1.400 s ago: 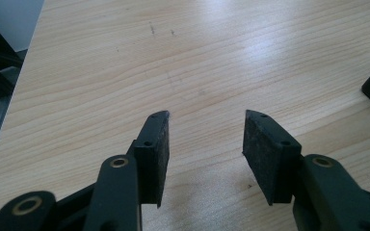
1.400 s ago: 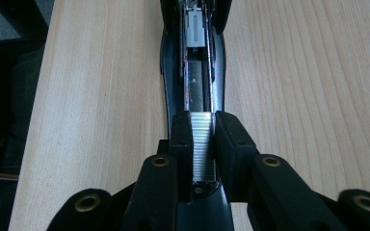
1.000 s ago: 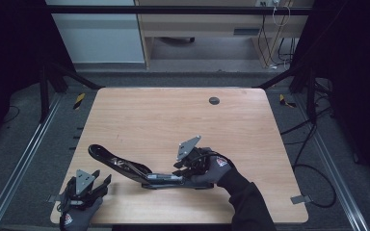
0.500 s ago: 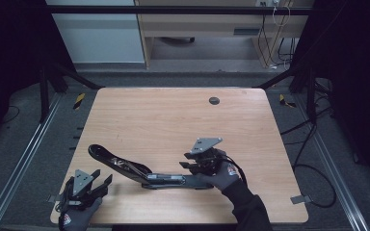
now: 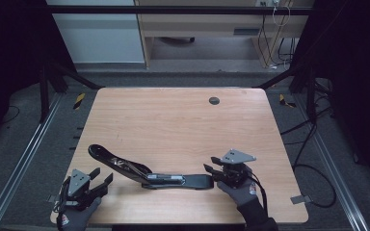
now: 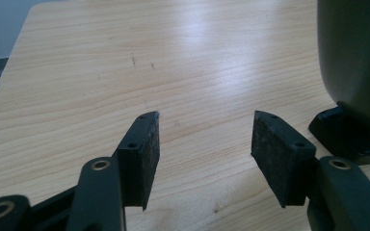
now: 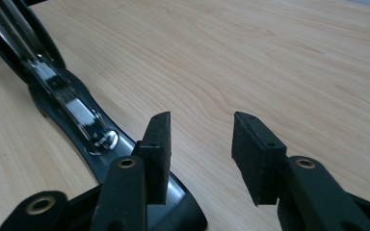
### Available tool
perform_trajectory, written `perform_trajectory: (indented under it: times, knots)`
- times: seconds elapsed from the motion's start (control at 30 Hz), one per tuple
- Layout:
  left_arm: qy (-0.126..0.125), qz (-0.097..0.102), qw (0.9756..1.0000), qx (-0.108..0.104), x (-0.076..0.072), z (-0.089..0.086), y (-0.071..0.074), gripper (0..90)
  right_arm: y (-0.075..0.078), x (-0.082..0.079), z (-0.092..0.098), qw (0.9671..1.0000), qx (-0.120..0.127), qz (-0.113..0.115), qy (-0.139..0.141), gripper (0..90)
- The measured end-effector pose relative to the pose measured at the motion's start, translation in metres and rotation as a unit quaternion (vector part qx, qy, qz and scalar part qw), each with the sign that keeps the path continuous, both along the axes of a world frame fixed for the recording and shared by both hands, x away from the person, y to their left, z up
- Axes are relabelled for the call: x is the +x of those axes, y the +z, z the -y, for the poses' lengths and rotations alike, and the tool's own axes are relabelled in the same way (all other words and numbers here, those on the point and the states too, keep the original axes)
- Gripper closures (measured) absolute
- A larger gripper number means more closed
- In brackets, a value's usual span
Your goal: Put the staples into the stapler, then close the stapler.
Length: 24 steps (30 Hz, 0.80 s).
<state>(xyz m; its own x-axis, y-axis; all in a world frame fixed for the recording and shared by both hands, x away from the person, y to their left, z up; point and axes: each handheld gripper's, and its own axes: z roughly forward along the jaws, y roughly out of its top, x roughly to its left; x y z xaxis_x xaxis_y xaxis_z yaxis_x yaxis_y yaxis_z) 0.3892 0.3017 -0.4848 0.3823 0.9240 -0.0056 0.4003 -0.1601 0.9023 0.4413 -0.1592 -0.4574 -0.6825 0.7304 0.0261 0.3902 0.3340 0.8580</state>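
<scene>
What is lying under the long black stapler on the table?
Under the long black stapler only the bare wooden table can be seen around its edges. Its base covers the strip directly beneath, so anything thin there stays hidden.

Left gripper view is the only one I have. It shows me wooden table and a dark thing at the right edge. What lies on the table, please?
Observer: A long black bent tool with a shiny metal strip lies across the near part of the light wooden table.
Operator: And where is the other gripper?
Observer: The right gripper is at the tool's right end. Its fingers have just been opening, and nothing is between them.
</scene>
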Motion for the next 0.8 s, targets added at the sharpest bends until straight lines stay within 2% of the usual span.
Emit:
perform_trajectory:
  times: [0.2, 0.23, 0.3, 0.47, 0.6, 0.8]
  knots:
    - [-0.005, 0.008, 0.9999, -0.008, -0.002, -0.001, 0.006, 43.4, -0.013, -0.011, 0.009, 0.9998, 0.003, 0.001, -0.018, 56.8]
    - [-0.005, 0.012, 0.9999, -0.009, -0.003, -0.001, 0.008, 43.0, -0.016, -0.013, 0.01, 0.9998, -0.008, -0.001, -0.017, 56.9]
    - [-0.008, 0.017, 0.9997, -0.013, -0.004, -0.002, 0.011, 43.0, -0.018, -0.015, 0.012, 0.9998, 0.001, 0.0, -0.02, 57.5]
    - [-0.011, 0.021, 0.9995, -0.019, -0.006, -0.003, 0.016, 43.1, -0.023, -0.021, 0.017, 0.9996, 0.007, 0.002, -0.029, 59.3]
    - [-0.014, 0.024, 0.9992, -0.028, -0.009, -0.003, 0.02, 43.0, -0.028, -0.025, 0.021, 0.9991, 0.007, -0.013, -0.04, 65.2]
    - [-0.018, 0.032, 0.9987, -0.037, -0.012, -0.003, 0.027, 41.1, -0.03, -0.026, 0.023, 0.9989, 0.001, -0.02, -0.043, 74.3]
